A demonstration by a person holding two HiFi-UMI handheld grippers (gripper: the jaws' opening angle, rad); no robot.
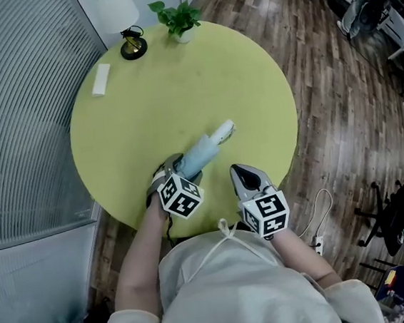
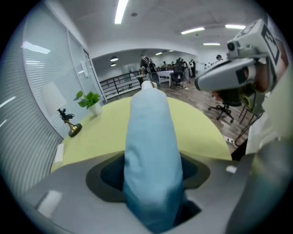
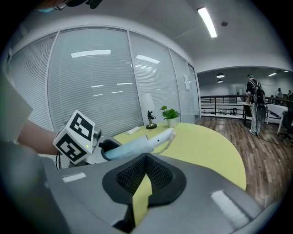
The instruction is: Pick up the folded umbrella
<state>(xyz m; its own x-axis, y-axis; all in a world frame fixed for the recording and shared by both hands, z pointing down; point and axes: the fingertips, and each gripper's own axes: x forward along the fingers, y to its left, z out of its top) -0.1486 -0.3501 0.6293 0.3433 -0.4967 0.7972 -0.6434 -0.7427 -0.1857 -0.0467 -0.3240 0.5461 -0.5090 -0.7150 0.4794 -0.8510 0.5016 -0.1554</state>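
Observation:
The folded umbrella (image 1: 205, 150) is light blue with a white handle end, and it points away from me over the round yellow-green table (image 1: 145, 98). My left gripper (image 1: 176, 171) is shut on its near end and holds it clear of the tabletop. In the left gripper view the umbrella (image 2: 151, 146) fills the gap between the jaws. The right gripper (image 1: 241, 172) hovers to the right of it at the table's near edge, jaws together and holding nothing. In the right gripper view the umbrella (image 3: 137, 145) sticks out of the left gripper (image 3: 91, 151).
At the table's far edge stand a small lamp (image 1: 131, 44) and a potted plant (image 1: 178, 20), with a white flat object (image 1: 100, 80) to their left. A glass wall with blinds (image 1: 18, 119) is on the left. Wooden floor with a cable (image 1: 321, 216) lies to the right.

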